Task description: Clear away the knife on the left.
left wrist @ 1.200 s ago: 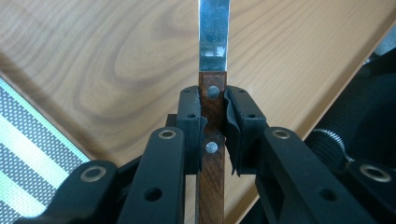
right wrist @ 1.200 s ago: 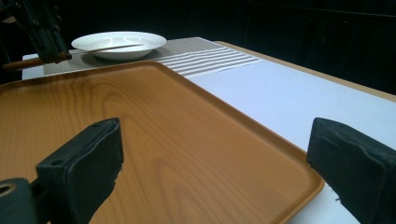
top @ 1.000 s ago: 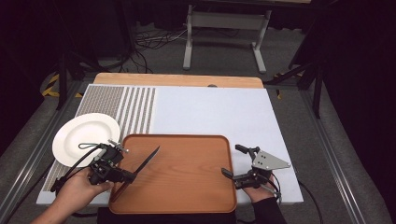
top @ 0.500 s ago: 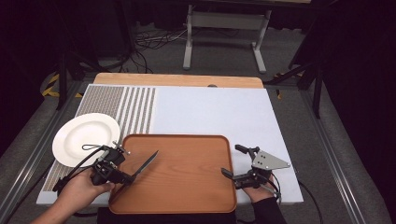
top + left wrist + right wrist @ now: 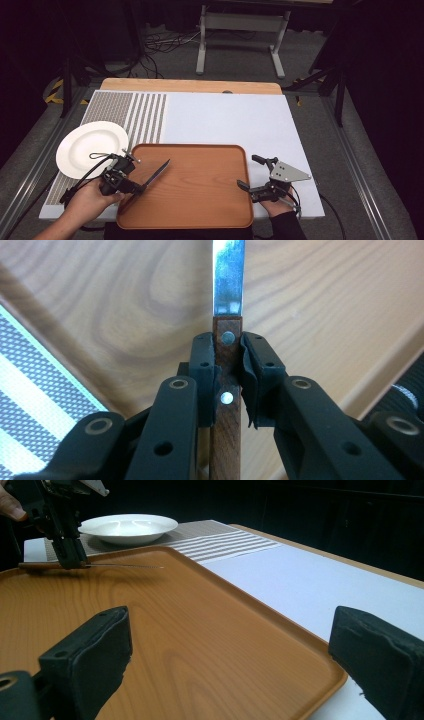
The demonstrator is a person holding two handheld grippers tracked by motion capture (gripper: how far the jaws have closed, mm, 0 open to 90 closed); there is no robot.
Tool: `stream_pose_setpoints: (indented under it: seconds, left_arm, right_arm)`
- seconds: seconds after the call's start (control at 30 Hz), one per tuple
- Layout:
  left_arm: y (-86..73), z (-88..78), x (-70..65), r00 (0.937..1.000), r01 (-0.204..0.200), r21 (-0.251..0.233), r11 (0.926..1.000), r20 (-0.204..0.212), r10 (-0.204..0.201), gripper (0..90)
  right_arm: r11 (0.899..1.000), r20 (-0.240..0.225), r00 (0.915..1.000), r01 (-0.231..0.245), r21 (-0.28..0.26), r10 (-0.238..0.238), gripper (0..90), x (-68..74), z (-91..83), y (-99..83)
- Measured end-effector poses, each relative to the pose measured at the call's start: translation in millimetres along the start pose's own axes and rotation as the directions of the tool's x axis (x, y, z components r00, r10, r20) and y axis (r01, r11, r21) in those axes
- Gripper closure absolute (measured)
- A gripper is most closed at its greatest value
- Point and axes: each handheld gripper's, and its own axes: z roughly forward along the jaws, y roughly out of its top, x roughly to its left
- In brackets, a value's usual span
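Knife [image 5: 227,340] work looks partly done: the left hand-held gripper [image 5: 131,186] is clenched on the knife's brown riveted handle, the blade reaching ahead of it over the near left part of the wooden tray [image 5: 200,200], with the white plate [image 5: 85,147] just beyond that gripper on the striped mat [image 5: 145,115] of the table [image 5: 240,117]. Setting the knife down and letting go is, as I judge it, what remains. To the right, the right hand-held gripper [image 5: 248,178] rests released with nothing between its jaws beside the tray's right edge; no brand, label or writing can be read anywhere.
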Motion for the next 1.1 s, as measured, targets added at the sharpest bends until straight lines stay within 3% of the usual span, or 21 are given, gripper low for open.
stream_pose_setpoints:
  seconds: [0.17, 0.57, 0.8, 0.9, 1.03, 1.1]
  left_arm:
    - [0.4, 2.6, 1.1, 0.9996, -0.006, 0.007, 1.0000, -0.026, 0.007, 77.3]
    - [2.4, 5.0, 0.0, 0.9999, -0.002, 0.007, 1.0000, -0.015, 0.002, 76.4]
    - [2.0, 0.7, -0.7, 1.0000, -0.009, -0.049, 0.9988, -0.002, 0.009, 62.7]
    - [0.3, -2.3, -0.8, 0.9960, -0.089, -0.101, 0.9909, -0.021, 0.087, 52.3]
    - [-0.9, -3.8, -2.7, 0.9938, -0.111, -0.129, 0.9854, -0.001, 0.111, 42.6]
    - [-2.2, -7.1, -5.1, 0.9774, -0.211, -0.163, 0.9638, -0.054, 0.204, 37.6]
  right_arm:
    - [1.000, -0.001, 1.0000, -0.001, -0.001, 0.001, 4.5, -0.2, -0.1, -0.1]
    - [1.000, -0.003, 1.0000, -0.001, -0.002, 0.001, 4.5, -0.4, -0.2, 0.0]
    - [1.000, -0.004, 1.0000, -0.001, -0.003, 0.001, 4.5, -0.4, -0.6, 0.0]
    - [1.000, -0.004, 1.0000, 0.000, -0.003, 0.000, 4.5, -0.4, -0.6, 0.0]
    - [1.000, -0.004, 1.0000, 0.000, -0.003, 0.000, 4.5, -0.5, -0.6, 0.0]
    - [1.000, -0.005, 1.0000, 0.001, -0.002, -0.001, 4.5, -0.3, -0.4, 0.0]
